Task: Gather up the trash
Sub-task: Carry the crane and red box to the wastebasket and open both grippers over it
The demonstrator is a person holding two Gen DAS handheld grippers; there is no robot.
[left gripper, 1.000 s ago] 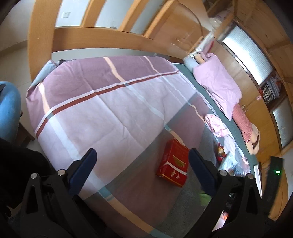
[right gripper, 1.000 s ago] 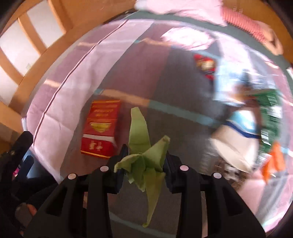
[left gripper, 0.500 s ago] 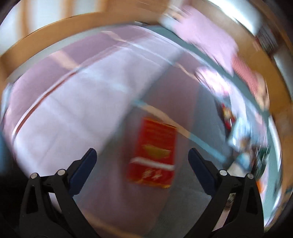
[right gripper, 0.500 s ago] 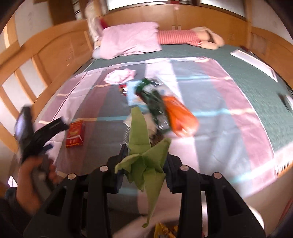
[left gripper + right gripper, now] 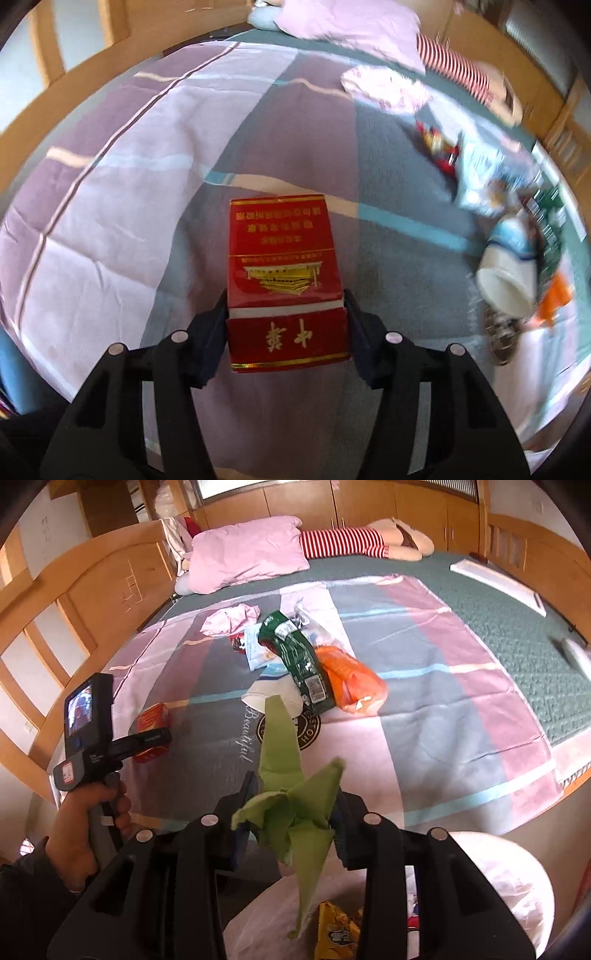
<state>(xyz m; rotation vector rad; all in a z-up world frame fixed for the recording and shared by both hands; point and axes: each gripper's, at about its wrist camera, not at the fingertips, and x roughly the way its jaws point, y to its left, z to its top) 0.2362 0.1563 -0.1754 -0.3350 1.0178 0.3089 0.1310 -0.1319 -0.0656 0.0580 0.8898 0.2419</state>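
Now both grippers are loaded: the left gripper (image 5: pixel 286 325) pinches the red box (image 5: pixel 284 273) on the bed (image 5: pixel 461 709), the right gripper (image 5: pixel 291 823) clamps green paper (image 5: pixel 291 805) above the bin bag (image 5: pixel 498 878). Next, probably release it there.

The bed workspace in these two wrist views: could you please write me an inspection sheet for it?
Surface: striped bedsheet over a green quilted mattress.
Job's things: red cigarette box; green paper scrap; pile with green snack bag, orange wrapper, white paper cup.
Bin: white-lined trash bag below, yellow wrapper inside.
Clutter: crumpled pink wrapper.
Grippers: left gripper shut on the box's sides; right gripper shut on the scrap, over the bag.
Cables: nothing seen.
Surroundings: pink pillow, striped plush toy, wooden bed frame.
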